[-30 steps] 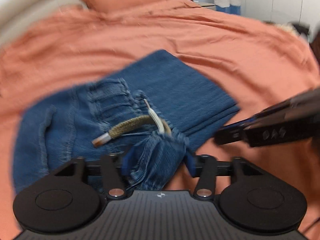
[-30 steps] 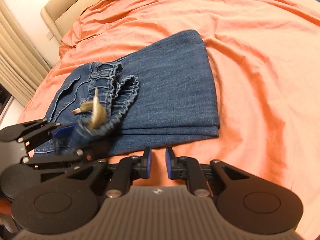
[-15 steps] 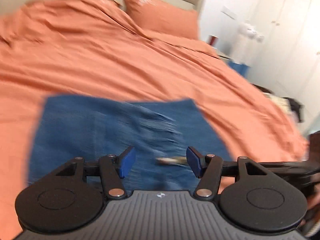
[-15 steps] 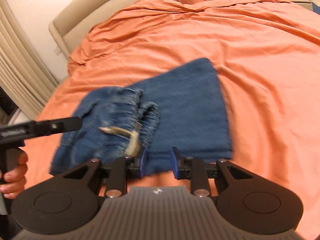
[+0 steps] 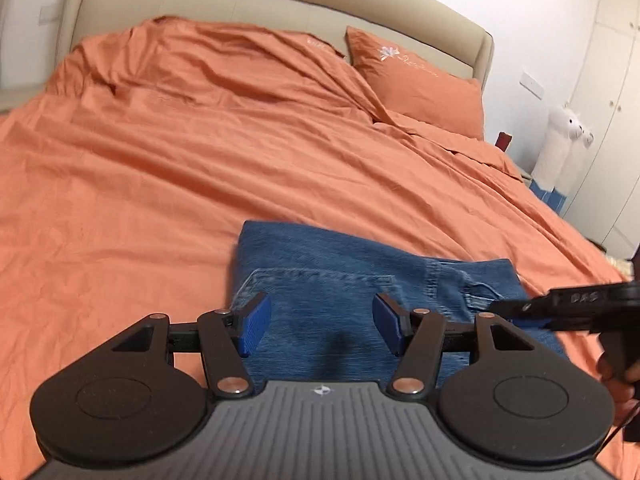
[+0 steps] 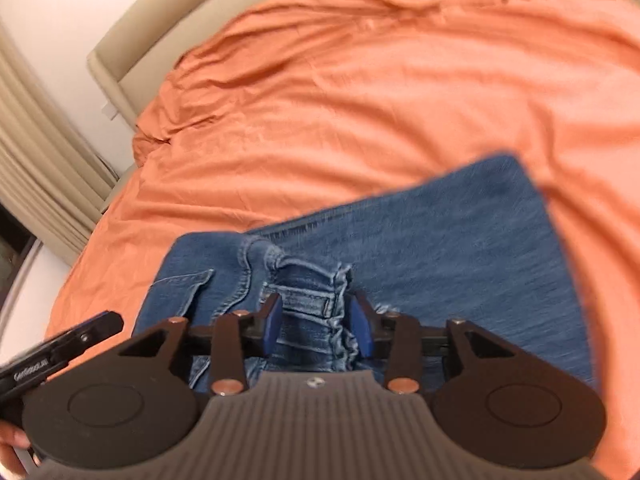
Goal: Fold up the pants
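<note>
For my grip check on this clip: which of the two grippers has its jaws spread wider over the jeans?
The left gripper: its blue pads stand far apart over the flat jeans. The right gripper is narrower, its jaws opening astride the gathered waistband.

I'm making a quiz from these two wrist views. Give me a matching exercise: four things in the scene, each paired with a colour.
Things:
1. pants
2. bedsheet
3. headboard
4. plush toy

Colours:
A. white
B. orange
C. blue denim
D. beige

Pairs: 1-C, 2-B, 3-D, 4-A
</note>
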Tool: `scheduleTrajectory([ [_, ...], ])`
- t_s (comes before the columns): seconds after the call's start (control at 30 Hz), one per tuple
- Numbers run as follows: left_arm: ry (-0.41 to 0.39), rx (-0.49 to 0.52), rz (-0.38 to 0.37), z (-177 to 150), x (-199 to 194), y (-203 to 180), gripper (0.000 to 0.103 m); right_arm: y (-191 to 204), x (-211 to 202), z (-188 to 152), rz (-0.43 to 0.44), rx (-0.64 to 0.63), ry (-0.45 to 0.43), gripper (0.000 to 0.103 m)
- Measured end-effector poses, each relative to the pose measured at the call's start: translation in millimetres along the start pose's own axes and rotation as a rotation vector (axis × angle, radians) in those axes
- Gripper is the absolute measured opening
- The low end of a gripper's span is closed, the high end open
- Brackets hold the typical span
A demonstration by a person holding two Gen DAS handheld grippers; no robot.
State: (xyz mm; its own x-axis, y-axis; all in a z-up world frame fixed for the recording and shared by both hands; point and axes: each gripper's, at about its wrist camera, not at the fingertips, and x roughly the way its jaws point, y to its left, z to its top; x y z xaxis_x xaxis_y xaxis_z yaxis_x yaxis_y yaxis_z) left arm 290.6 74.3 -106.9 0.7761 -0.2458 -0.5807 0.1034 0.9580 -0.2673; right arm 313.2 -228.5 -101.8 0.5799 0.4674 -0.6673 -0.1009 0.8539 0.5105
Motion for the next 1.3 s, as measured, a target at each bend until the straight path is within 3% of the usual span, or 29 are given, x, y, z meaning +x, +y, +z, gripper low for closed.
scheduleTrajectory([
  [0.07, 0.026, -0.044, -0.010, -1, 8, 11, 0.061, 0, 7, -3, -0.010, 0.021, -0.007, 0.022],
  [0.1, 0.036, -0.065, -0.023, -2, 10, 15, 0.060, 3, 4, -5, -0.011, 0.006, -0.026, 0.013],
  [0.17, 0.036, -0.091, -0.039, -2, 9, 20, 0.060, 10, -9, -8, -0.004, -0.020, -0.054, 0.008],
  [0.23, 0.025, -0.097, -0.039, 0, 6, 21, 0.060, 15, -29, -11, 0.059, -0.006, -0.084, 0.006],
  [0.33, 0.027, -0.101, -0.058, 2, 5, 22, 0.053, 16, -51, -14, 0.119, 0.006, -0.112, 0.006],
  [0.43, 0.047, -0.097, -0.049, 0, 9, 24, 0.051, 2, -36, -17, 0.009, 0.028, -0.060, 0.006],
  [0.57, 0.056, -0.097, -0.037, -2, 11, 29, 0.051, -17, -13, -27, -0.027, 0.115, -0.021, 0.007],
  [0.63, 0.060, -0.114, -0.043, -2, 13, 33, 0.051, -15, -12, -27, -0.038, 0.132, -0.020, 0.011],
  [0.7, 0.061, -0.128, -0.039, -1, 15, 37, 0.051, -14, -16, -24, -0.047, 0.152, -0.022, 0.030],
  [0.77, 0.055, -0.141, -0.039, -1, 15, 40, 0.051, -17, -18, -20, -0.064, 0.160, -0.029, 0.038],
  [1.0, 0.026, -0.173, -0.036, 5, 11, 52, 0.051, -43, 13, -18, 0.060, 0.359, 0.026, 0.038],
  [1.03, 0.024, -0.178, -0.035, 5, 12, 55, 0.051, -46, 16, -19, 0.066, 0.383, 0.022, 0.035],
  [1.07, 0.024, -0.184, -0.036, 6, 12, 58, 0.051, -46, 17, -20, 0.078, 0.394, 0.019, 0.024],
  [1.3, 0.002, -0.226, -0.036, 6, 10, 70, 0.051, 24, -9, 7, -0.031, 0.106, -0.013, 0.013],
])
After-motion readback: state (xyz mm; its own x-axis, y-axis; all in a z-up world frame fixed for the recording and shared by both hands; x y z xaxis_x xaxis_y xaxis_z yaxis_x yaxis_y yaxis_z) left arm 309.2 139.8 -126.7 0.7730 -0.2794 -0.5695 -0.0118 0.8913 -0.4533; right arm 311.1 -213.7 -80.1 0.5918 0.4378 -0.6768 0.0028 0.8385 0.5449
